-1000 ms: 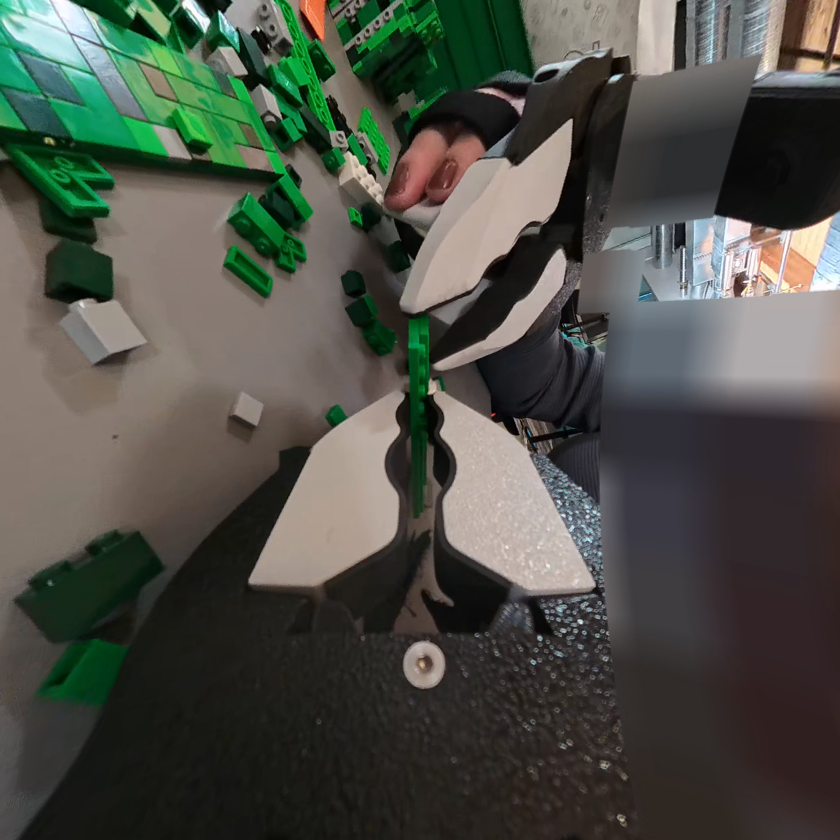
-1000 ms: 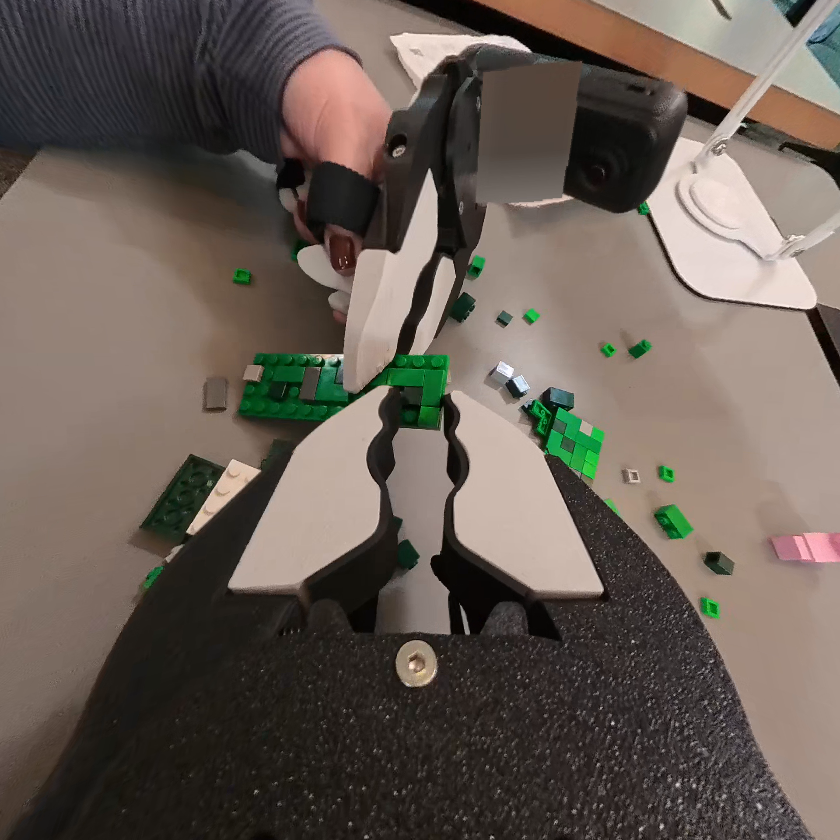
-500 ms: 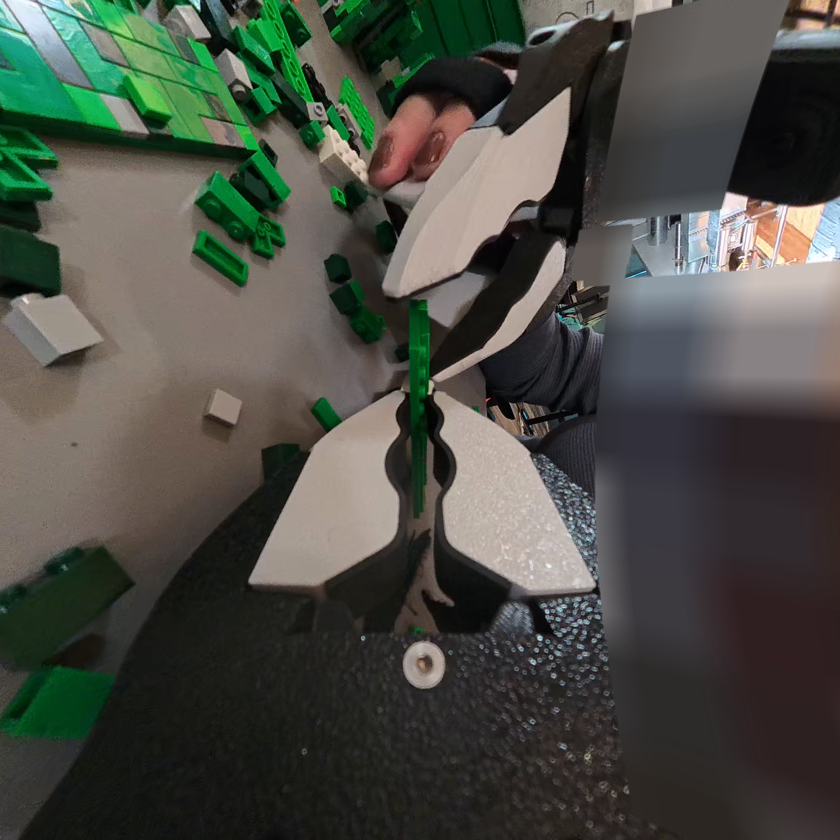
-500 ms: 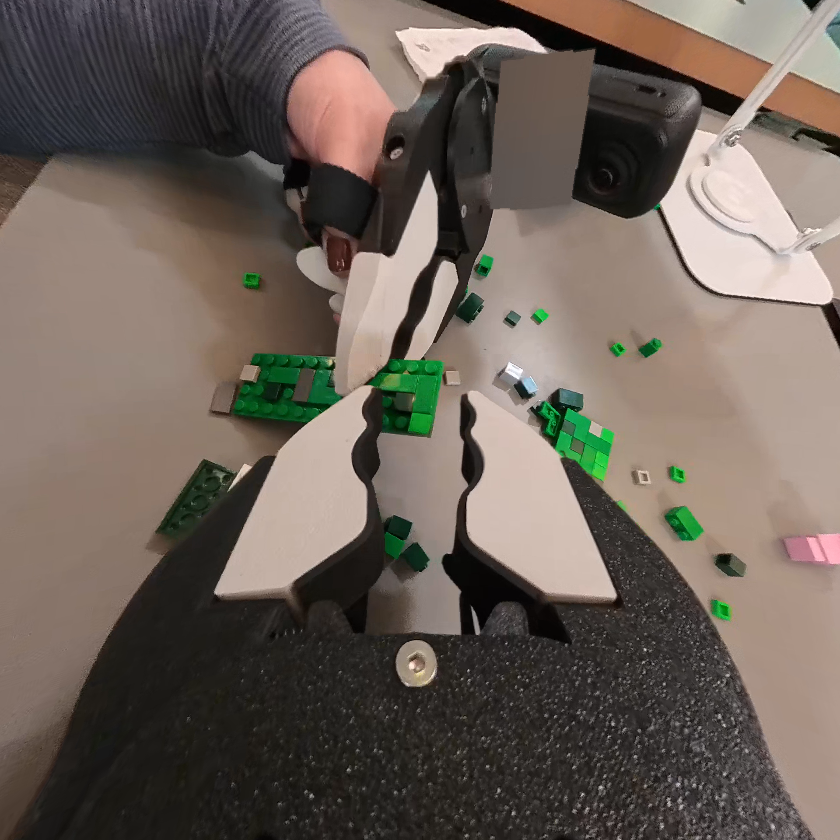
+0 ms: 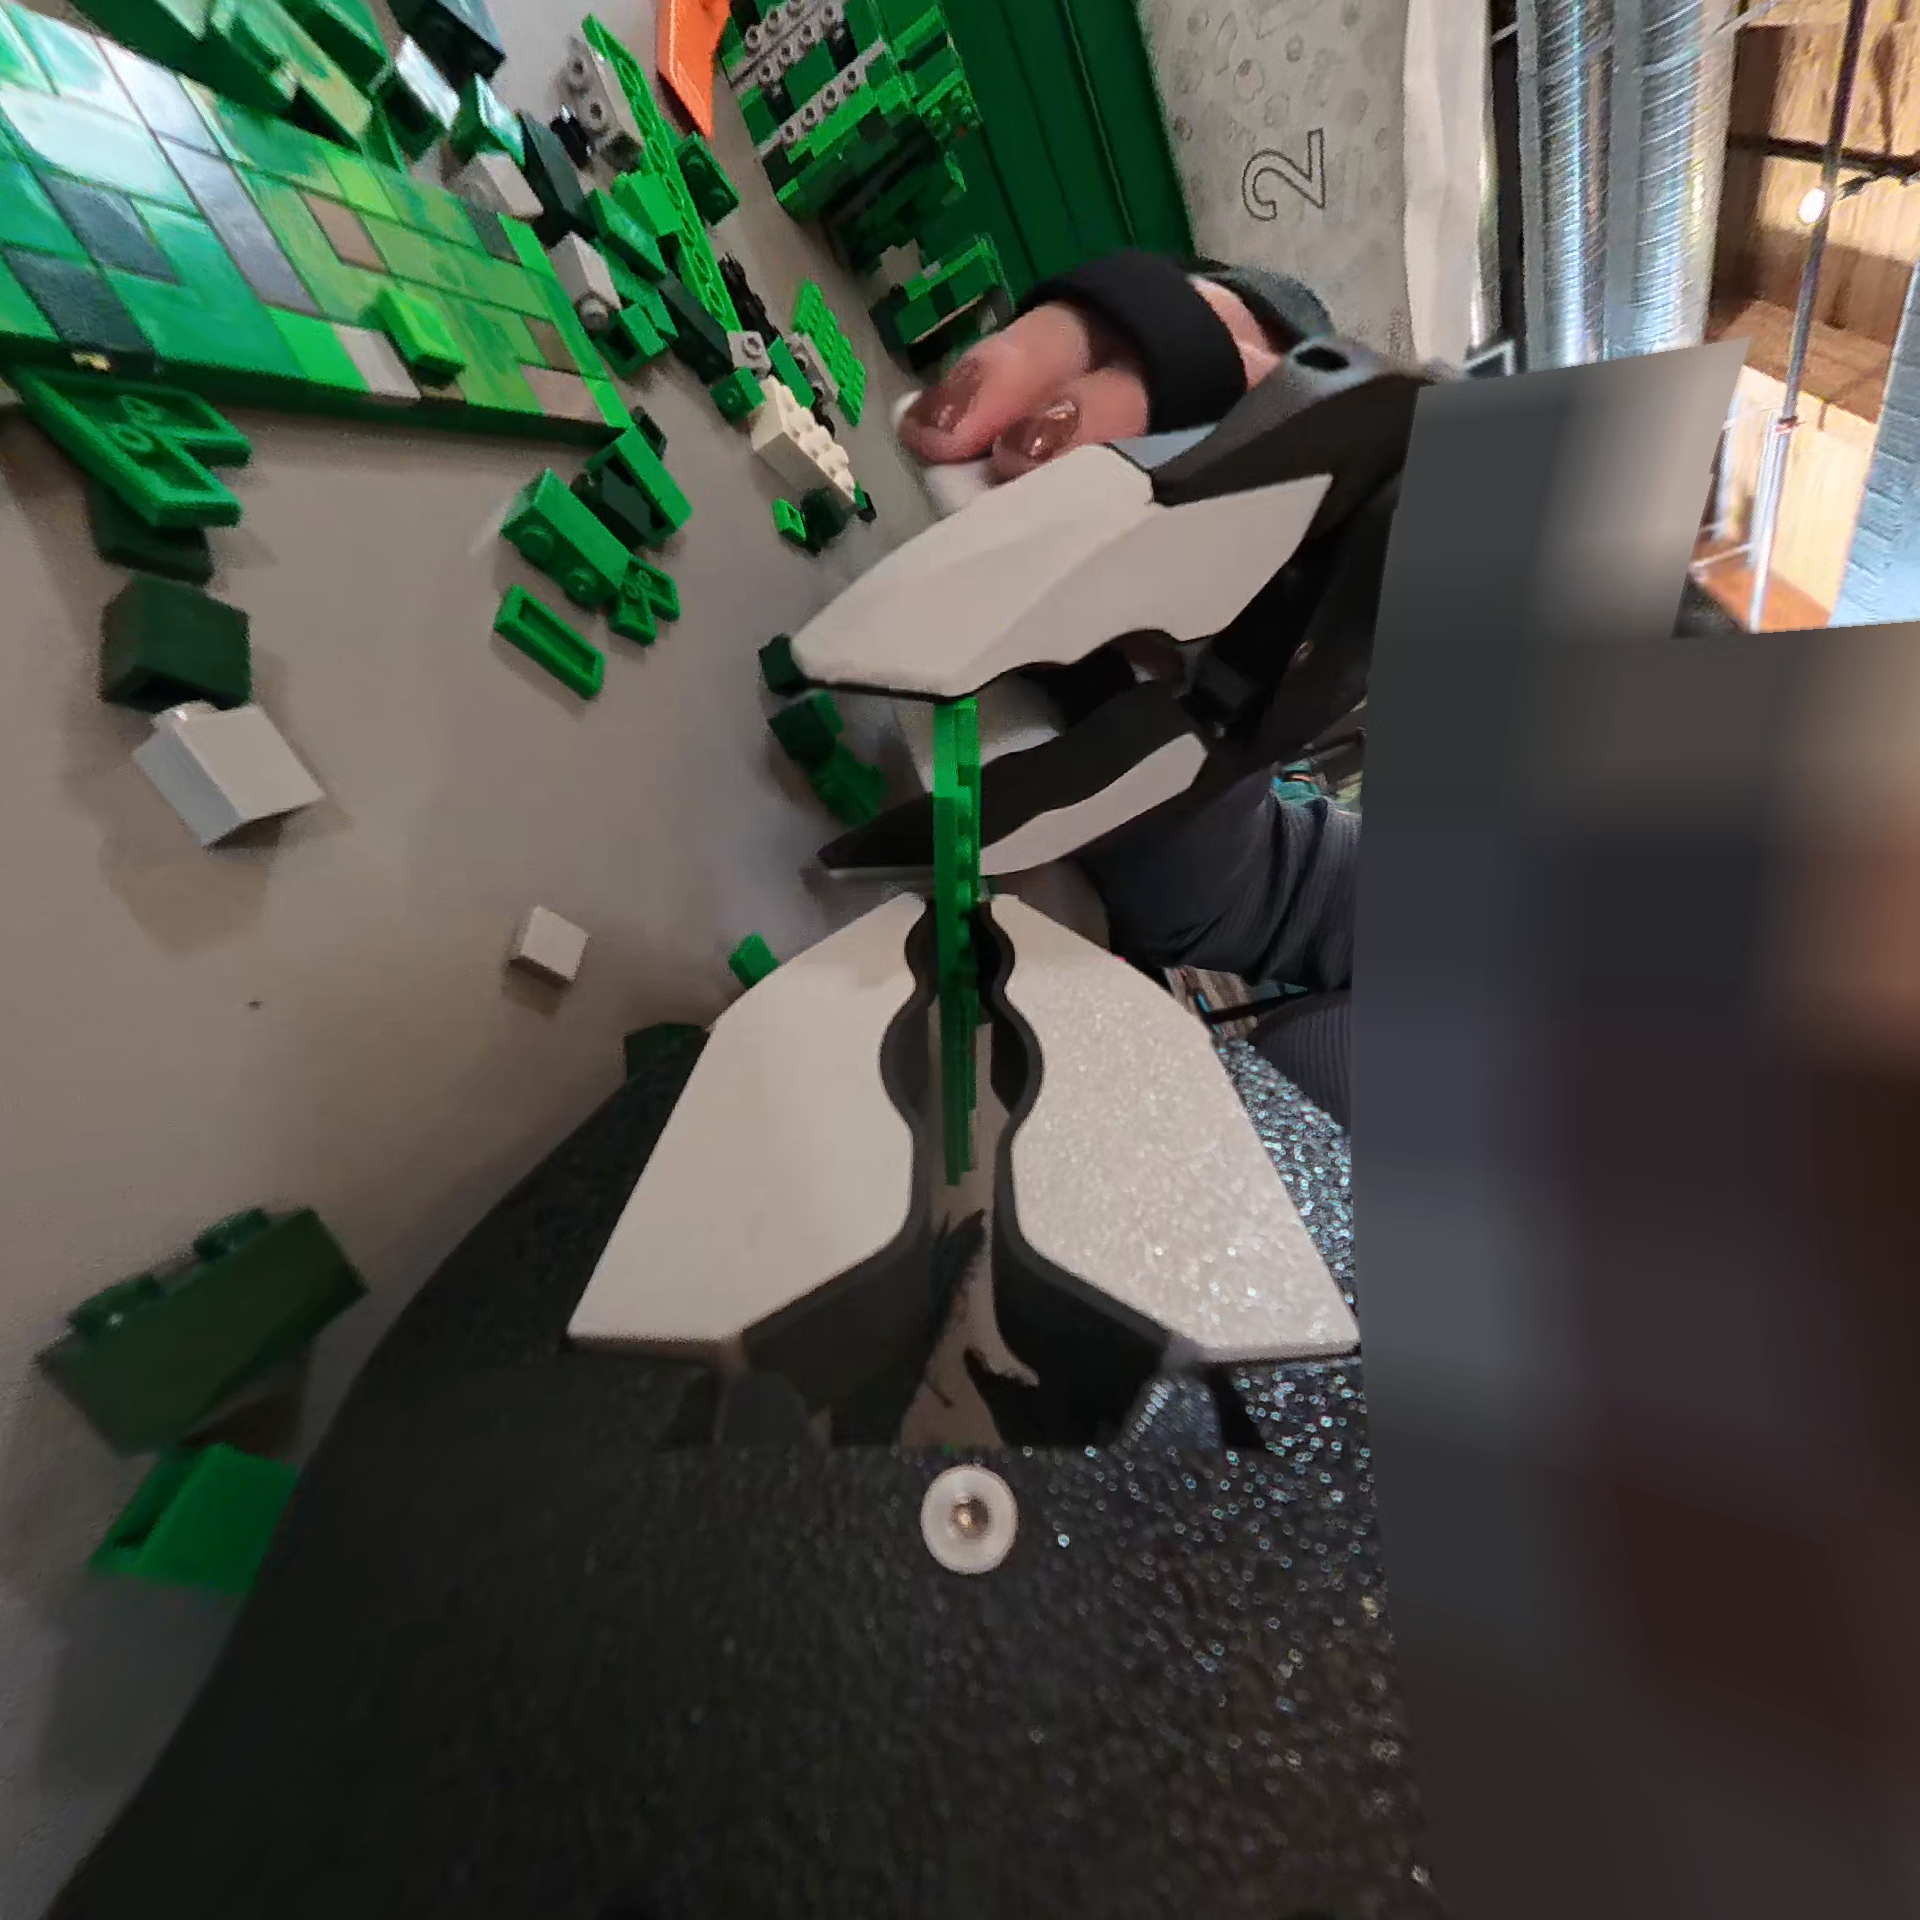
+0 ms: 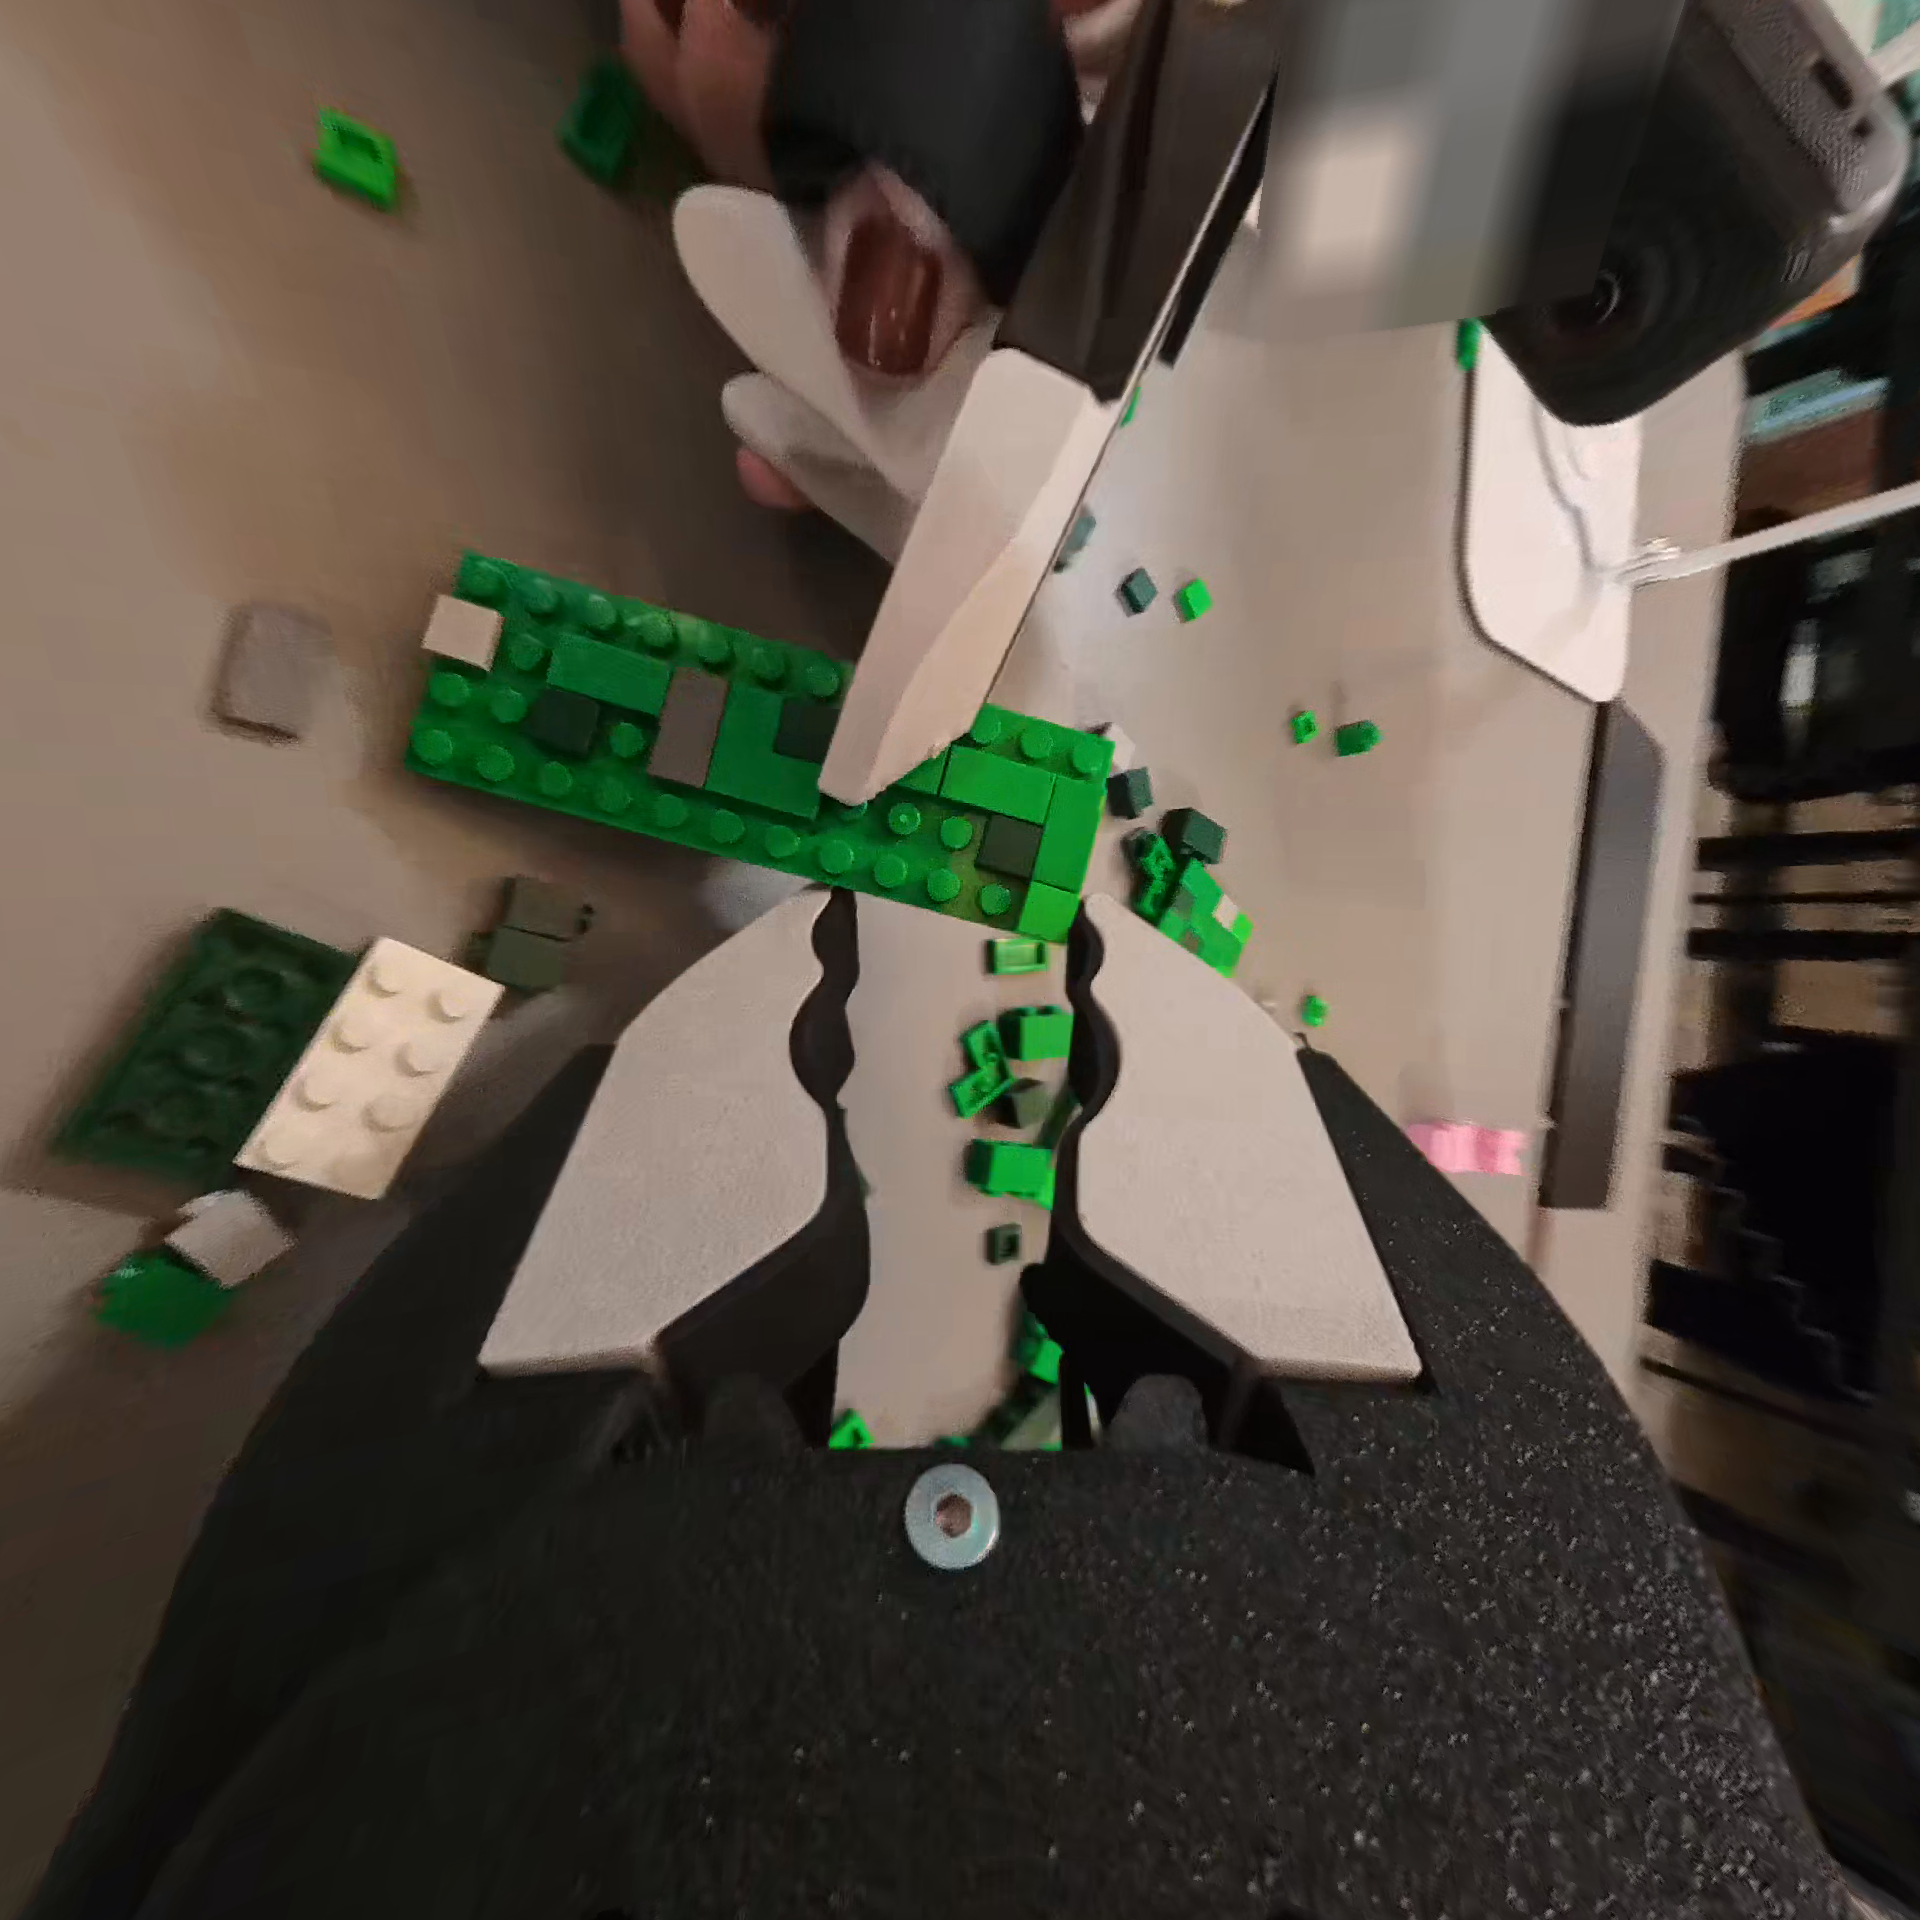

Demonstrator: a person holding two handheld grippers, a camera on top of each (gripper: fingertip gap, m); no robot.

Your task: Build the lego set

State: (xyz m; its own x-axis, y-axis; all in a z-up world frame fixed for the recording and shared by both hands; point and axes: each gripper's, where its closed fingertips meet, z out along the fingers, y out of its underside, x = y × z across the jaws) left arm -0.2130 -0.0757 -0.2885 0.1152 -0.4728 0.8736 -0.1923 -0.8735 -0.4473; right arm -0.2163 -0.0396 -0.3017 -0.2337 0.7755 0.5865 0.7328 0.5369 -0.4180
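my left tongs (image 5: 954,914) are closed on the green plate (image 6: 727,748), a long flat one with studs and some small tiles already on it. in the left wrist view i see this plate only by its thin edge, standing straight up between the two fingers and going away from me toward the right tongs (image 6: 961,914). in the right wrist view the same plate lies across, just beyond my right fingertips, its long axis going from the left side to the right side. the left tongs hold it near the middle of its far long edge, so the half with the light green tiles is the one directly in front of the right tongs. the right tongs are open and hold nothing; between their fingers i see only loose small green pieces (image 6: 1013,1091) on the grey desk (image 6: 156,416) below. i think the plate is lifted a little off the desk, but i cannot tell for sure. so the right tongs are the free ones, and for a next piece they should reach down, then come to the plate from its near long side.
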